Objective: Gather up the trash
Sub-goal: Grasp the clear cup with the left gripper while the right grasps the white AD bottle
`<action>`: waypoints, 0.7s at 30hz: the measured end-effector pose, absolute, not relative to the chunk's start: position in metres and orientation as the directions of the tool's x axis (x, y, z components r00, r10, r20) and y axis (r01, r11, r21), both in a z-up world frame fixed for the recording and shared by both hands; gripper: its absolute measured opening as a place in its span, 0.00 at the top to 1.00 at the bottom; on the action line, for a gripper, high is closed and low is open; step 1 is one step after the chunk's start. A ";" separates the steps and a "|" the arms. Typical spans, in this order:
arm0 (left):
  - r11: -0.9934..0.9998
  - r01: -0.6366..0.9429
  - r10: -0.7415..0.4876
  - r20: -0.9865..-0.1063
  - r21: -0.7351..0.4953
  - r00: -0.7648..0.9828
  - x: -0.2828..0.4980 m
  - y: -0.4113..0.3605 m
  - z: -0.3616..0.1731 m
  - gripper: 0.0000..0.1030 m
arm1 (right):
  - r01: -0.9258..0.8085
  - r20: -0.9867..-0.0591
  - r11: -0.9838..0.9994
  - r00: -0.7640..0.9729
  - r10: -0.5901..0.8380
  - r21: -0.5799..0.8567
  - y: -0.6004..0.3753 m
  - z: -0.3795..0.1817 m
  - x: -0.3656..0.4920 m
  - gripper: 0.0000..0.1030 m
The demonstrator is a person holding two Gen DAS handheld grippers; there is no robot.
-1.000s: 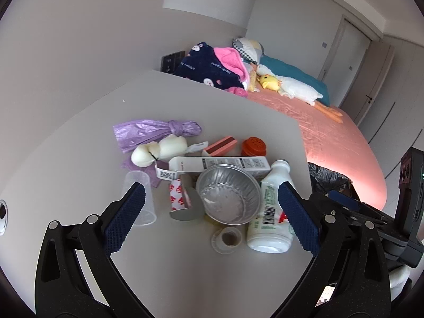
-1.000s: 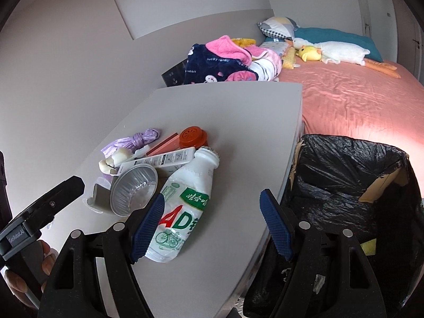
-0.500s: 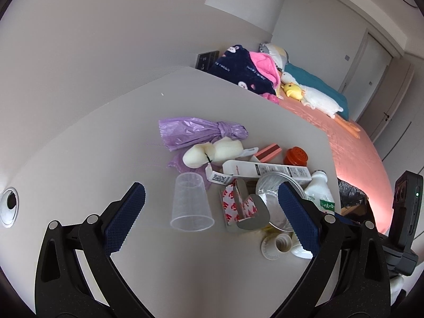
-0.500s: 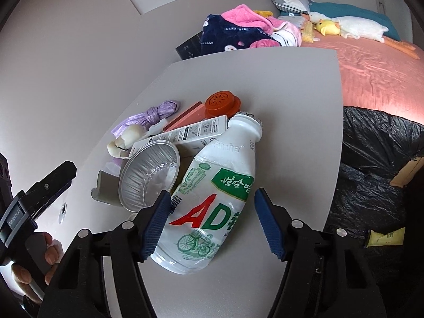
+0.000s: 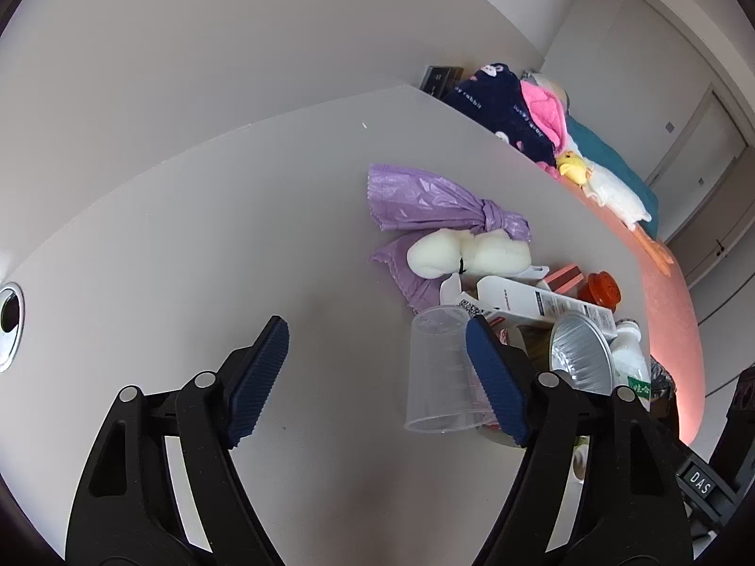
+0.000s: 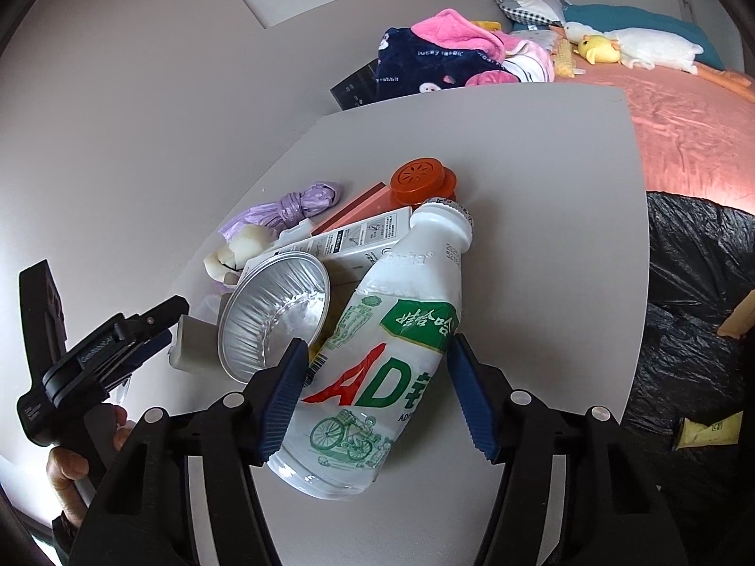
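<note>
Right gripper (image 6: 377,394) jaws just closing around lying white AD bottle (image 6: 377,358), pads at its sides, contact unclear; bottle near tabletop (image 6: 557,254) right edge beside black-lined bin (image 6: 698,292). Left gripper (image 5: 377,377) jaws just closing, empty, clear cup (image 5: 436,372) outside its right pad; bare tabletop left

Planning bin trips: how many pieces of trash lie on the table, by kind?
Bottle: 1
Clear cup: 1
Foil bowl: 1
Boxes, white box and pink box: 2
Purple bag: 1
Orange lid: 1
Foam piece: 1
Grey block: 1
Total: 9 that show clearly; more may hide under the pile.
</note>
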State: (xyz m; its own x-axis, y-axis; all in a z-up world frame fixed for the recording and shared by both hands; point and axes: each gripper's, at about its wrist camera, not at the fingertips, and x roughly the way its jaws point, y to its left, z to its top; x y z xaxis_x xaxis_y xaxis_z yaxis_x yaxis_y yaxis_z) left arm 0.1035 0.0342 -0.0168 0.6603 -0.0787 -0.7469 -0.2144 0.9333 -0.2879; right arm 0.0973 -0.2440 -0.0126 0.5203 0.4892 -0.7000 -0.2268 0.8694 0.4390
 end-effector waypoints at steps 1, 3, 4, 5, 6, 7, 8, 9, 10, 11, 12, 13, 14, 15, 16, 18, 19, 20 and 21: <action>0.931 -0.209 -0.088 -0.742 -0.298 0.664 0.103 0.034 -0.018 0.29 | -0.222 -0.699 0.866 0.518 0.493 0.447 -0.244 -0.014 0.098 0.40; 0.936 -0.203 -0.085 -0.742 -0.289 0.665 0.103 0.033 -0.017 0.29 | -0.217 -0.696 0.863 0.518 0.498 0.456 -0.245 -0.015 0.099 0.40; 0.939 -0.196 -0.085 -0.742 -0.283 0.664 0.104 0.031 -0.017 0.29 | -0.218 -0.696 0.864 0.518 0.497 0.454 -0.245 -0.014 0.099 0.40; 0.940 -0.190 -0.091 -0.744 -0.284 0.662 0.105 0.030 -0.018 0.29 | -0.220 -0.697 0.864 0.518 0.496 0.452 -0.244 -0.014 0.100 0.39; 0.940 -0.184 -0.099 -0.748 -0.286 0.656 0.105 0.028 -0.019 0.29 | -0.221 -0.698 0.865 0.517 0.495 0.450 -0.243 -0.014 0.100 0.39; 0.941 -0.177 -0.108 -0.755 -0.287 0.647 0.106 0.026 -0.022 0.29 | -0.223 -0.698 0.865 0.515 0.497 0.450 -0.243 -0.014 0.100 0.39; 0.944 -0.173 -0.111 -0.763 -0.281 0.637 0.107 0.024 -0.024 0.29 | -0.226 -0.698 0.865 0.515 0.497 0.449 -0.242 -0.014 0.100 0.39; 0.946 -0.169 -0.112 -0.770 -0.275 0.628 0.108 0.021 -0.027 0.30 | -0.229 -0.699 0.865 0.515 0.496 0.446 -0.241 -0.014 0.099 0.39; 0.952 -0.166 -0.099 -0.769 -0.259 0.632 0.108 0.019 -0.028 0.32 | -0.234 -0.699 0.865 0.513 0.498 0.444 -0.240 -0.014 0.100 0.39; 0.957 -0.161 -0.091 -0.773 -0.243 0.628 0.108 0.017 -0.028 0.34 | -0.238 -0.699 0.863 0.511 0.501 0.445 -0.239 -0.014 0.100 0.39; 0.958 -0.156 -0.091 -0.773 -0.239 0.628 0.108 0.017 -0.028 0.40 | -0.241 -0.698 0.863 0.511 0.501 0.444 -0.239 -0.014 0.100 0.40; 0.956 -0.155 -0.097 -0.769 -0.248 0.632 0.107 0.017 -0.028 0.44 | -0.240 -0.697 0.863 0.513 0.501 0.443 -0.239 -0.014 0.100 0.40; 0.952 -0.156 -0.108 -0.764 -0.264 0.636 0.106 0.019 -0.028 0.47 | -0.238 -0.696 0.863 0.513 0.502 0.446 -0.238 -0.015 0.100 0.41; 0.949 -0.157 -0.114 -0.761 -0.274 0.638 0.105 0.019 -0.029 0.50 | -0.238 -0.695 0.860 0.511 0.506 0.452 -0.238 -0.015 0.100 0.41; 0.947 -0.158 -0.118 -0.759 -0.281 0.640 0.103 0.020 -0.029 0.55 | -0.238 -0.692 0.855 0.506 0.514 0.461 -0.237 -0.015 0.100 0.42; 0.944 -0.160 -0.120 -0.754 -0.288 0.645 0.100 0.018 -0.029 0.56 | -0.251 -0.687 0.837 0.482 0.544 0.487 -0.233 -0.017 0.098 0.44; 0.945 -0.159 -0.118 -0.752 -0.286 0.648 0.099 0.017 -0.029 0.57 | -0.266 -0.684 0.827 0.467 0.561 0.496 -0.230 -0.018 0.097 0.45; 0.946 -0.154 -0.121 -0.751 -0.286 0.649 0.098 0.015 -0.029 0.58 | -0.277 -0.682 0.820 0.457 0.572 0.502 -0.228 -0.018 0.096 0.47; 0.945 -0.148 -0.129 -0.750 -0.291 0.649 0.097 0.014 -0.029 0.60 | -0.286 -0.679 0.815 0.453 0.578 0.503 -0.225 -0.017 0.094 0.48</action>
